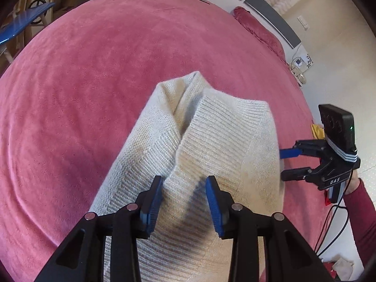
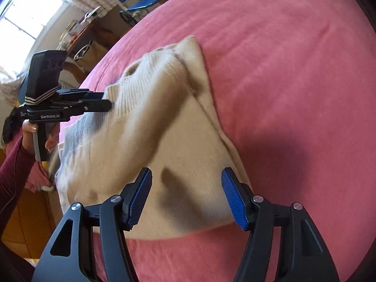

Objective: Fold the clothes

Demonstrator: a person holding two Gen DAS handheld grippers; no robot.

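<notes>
One cream sweater (image 1: 211, 141), one pink bedspread (image 1: 82, 82), two tongs (image 1: 184, 202) (image 2: 186, 196).

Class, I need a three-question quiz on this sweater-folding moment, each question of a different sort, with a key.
1. True or false: the right hand-held gripper is clamped on the sweater.
2. What colour is the blanket under the sweater?
A. blue
B. pink
C. grey
3. Fill in: the left hand-held gripper has the sweater's ribbed ____ between its pads.

Key:
1. False; its jaws stand open above the knit.
2. B
3. edge
</notes>
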